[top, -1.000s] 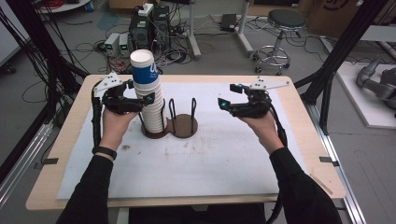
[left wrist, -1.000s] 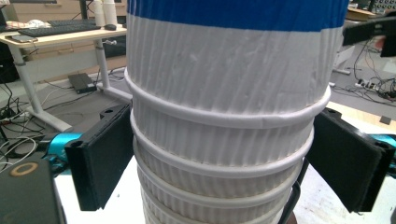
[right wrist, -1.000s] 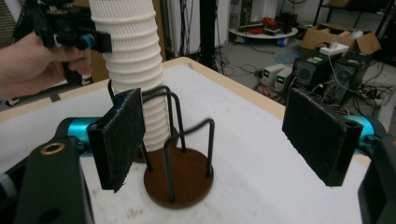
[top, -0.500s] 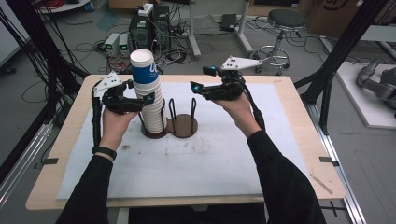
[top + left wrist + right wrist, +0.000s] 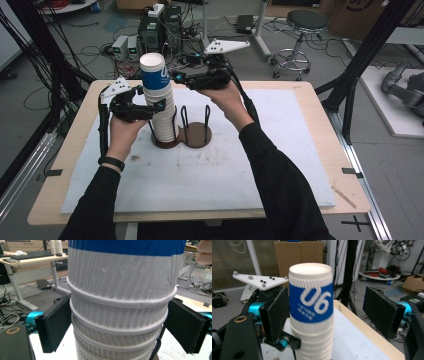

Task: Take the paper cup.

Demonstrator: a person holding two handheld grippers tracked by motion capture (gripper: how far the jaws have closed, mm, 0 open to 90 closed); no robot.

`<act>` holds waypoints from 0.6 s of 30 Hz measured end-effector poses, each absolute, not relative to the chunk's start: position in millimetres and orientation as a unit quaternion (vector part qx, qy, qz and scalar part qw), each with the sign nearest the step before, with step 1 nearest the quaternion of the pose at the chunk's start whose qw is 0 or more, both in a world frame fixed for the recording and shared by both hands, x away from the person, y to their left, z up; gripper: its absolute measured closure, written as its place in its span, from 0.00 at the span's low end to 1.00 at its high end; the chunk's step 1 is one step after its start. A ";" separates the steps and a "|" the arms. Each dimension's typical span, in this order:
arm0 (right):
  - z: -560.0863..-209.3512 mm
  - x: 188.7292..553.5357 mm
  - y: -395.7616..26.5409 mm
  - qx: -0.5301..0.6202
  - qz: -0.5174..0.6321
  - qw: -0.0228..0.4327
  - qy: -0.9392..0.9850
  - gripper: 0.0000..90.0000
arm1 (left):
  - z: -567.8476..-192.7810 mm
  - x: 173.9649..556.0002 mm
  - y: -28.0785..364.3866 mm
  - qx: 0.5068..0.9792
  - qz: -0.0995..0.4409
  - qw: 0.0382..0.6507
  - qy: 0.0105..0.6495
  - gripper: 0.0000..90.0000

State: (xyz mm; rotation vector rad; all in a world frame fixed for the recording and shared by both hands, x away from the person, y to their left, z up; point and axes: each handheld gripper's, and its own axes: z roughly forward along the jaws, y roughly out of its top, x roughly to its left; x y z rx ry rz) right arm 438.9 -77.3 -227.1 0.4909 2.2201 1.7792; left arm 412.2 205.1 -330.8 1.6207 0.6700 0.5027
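A tall stack of white ribbed paper cups (image 5: 164, 117) stands upside down in a brown two-ring holder (image 5: 200, 137) with wire loops. The top cup (image 5: 152, 72) has a blue band printed "06" (image 5: 312, 302). My left gripper (image 5: 159, 107) is shut on the middle of the stack, with a pad against each side (image 5: 120, 332). My right gripper (image 5: 176, 78) is held up beside the top cup, to its right. It is open, and in the right gripper view the cup stands just beyond the two pads (image 5: 332, 315), with neither pressing on it.
The holder's right ring (image 5: 196, 135) holds no cups. A white mat (image 5: 210, 175) covers the wooden table (image 5: 345, 150). Black frame posts (image 5: 360, 65) rise at the table's right and left. A stool (image 5: 305, 22) and electronics boxes stand on the floor behind.
My right gripper has moved left and upward from over the table's right half to beside the top cup. The left gripper and the stack have stayed put.
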 end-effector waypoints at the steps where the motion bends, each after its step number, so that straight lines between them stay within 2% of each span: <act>1: -227.1 438.9 -77.3 0.169 0.611 0.127 0.763 0.25 | -330.8 412.3 205.2 0.703 0.218 0.612 0.290 0.13; 8: -217.3 443.8 -40.2 0.158 0.608 0.113 0.770 0.25 | -331.0 412.7 205.2 0.702 0.218 0.613 0.289 0.13; 18: -215.8 453.3 -23.8 0.183 0.604 0.100 0.769 0.25 | -331.0 412.4 204.9 0.702 0.218 0.612 0.290 0.13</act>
